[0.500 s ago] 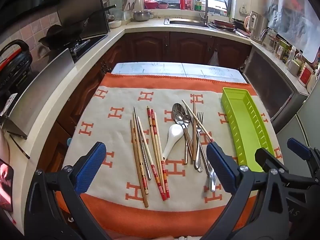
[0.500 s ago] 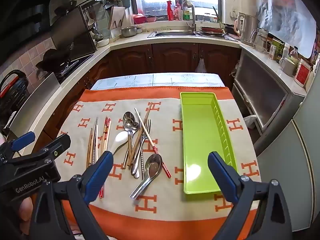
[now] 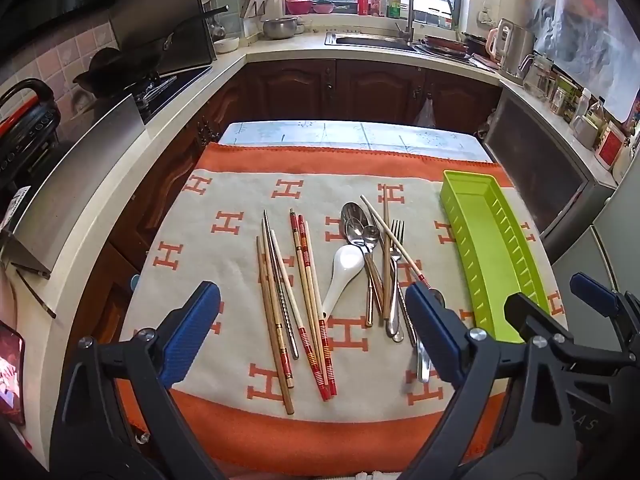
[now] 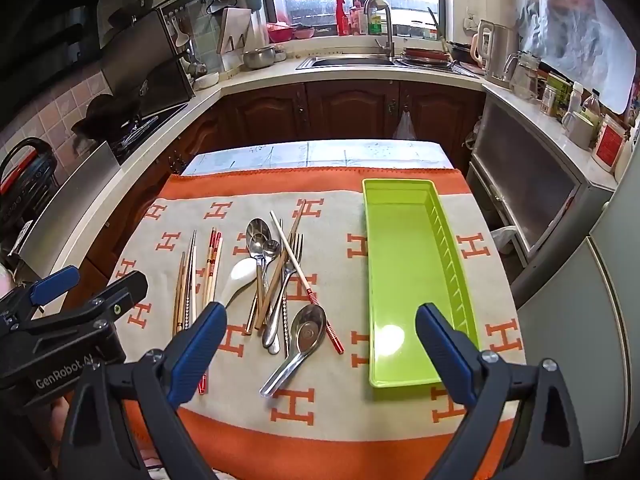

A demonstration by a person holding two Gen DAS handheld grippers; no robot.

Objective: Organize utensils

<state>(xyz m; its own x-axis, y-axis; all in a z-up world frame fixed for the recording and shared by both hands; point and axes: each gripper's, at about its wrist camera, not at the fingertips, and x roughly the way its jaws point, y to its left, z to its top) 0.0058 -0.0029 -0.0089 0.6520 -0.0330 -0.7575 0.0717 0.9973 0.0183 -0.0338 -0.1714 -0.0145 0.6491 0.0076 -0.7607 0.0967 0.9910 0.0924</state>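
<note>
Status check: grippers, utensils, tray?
Left gripper and right gripper open, empty, above cloth. Utensils loose on cloth; green tray empty. Nothing blocking.

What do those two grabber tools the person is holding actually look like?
Both are black plastic frames with triangular cut-outs and silver screws. Each ends in two long fingers faced with ribbed blue pads. The left gripper bears white "GenRobot.AI" lettering in the right wrist view; the right gripper looks alike.
</note>
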